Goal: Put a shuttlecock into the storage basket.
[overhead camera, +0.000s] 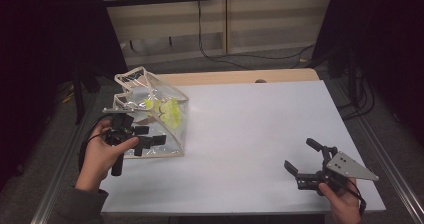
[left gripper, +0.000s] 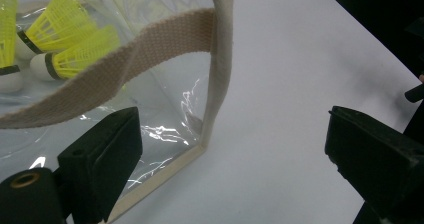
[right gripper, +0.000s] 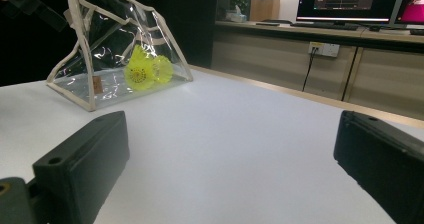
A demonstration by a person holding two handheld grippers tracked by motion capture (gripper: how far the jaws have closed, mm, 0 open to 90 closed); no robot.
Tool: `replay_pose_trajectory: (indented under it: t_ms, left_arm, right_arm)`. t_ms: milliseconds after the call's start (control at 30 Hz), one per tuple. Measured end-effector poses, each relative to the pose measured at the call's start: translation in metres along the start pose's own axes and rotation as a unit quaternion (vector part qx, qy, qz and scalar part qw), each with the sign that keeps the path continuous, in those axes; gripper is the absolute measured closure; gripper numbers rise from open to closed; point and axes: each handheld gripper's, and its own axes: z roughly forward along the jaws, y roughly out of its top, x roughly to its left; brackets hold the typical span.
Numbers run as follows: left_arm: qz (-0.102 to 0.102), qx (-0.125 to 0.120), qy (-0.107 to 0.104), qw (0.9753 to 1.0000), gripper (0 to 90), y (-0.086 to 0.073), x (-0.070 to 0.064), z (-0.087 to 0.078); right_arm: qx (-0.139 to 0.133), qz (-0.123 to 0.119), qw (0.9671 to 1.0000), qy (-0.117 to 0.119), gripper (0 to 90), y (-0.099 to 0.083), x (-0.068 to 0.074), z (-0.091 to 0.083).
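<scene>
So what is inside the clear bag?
Yellow shuttlecocks lie inside the bag, white corks showing. The strap and glare cover some, so their number is unclear.

Light: dim room, dark surroundings; the white table (overhead camera: 260, 129) is the brightest area.
Glare: bright glints on the clear bag (overhead camera: 155, 115).
Shadows: soft, faint beneath the bag.
Focus: near black jaws blurred in both gripper views.
Far right: glowing screens (right gripper: 350, 1).
</scene>
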Motion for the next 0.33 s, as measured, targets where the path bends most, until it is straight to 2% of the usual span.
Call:
replay_pose_trajectory:
  t_ms: [333]
  left_arm:
    - [0.0, 0.0, -0.002, 1.0, 8.2, -0.0071, 0.0001, 0.0072]
  right_arm:
    - [0.0, -0.002, 1.0, -0.001, 1.0, 0.0005, -0.0005, -0.0003]
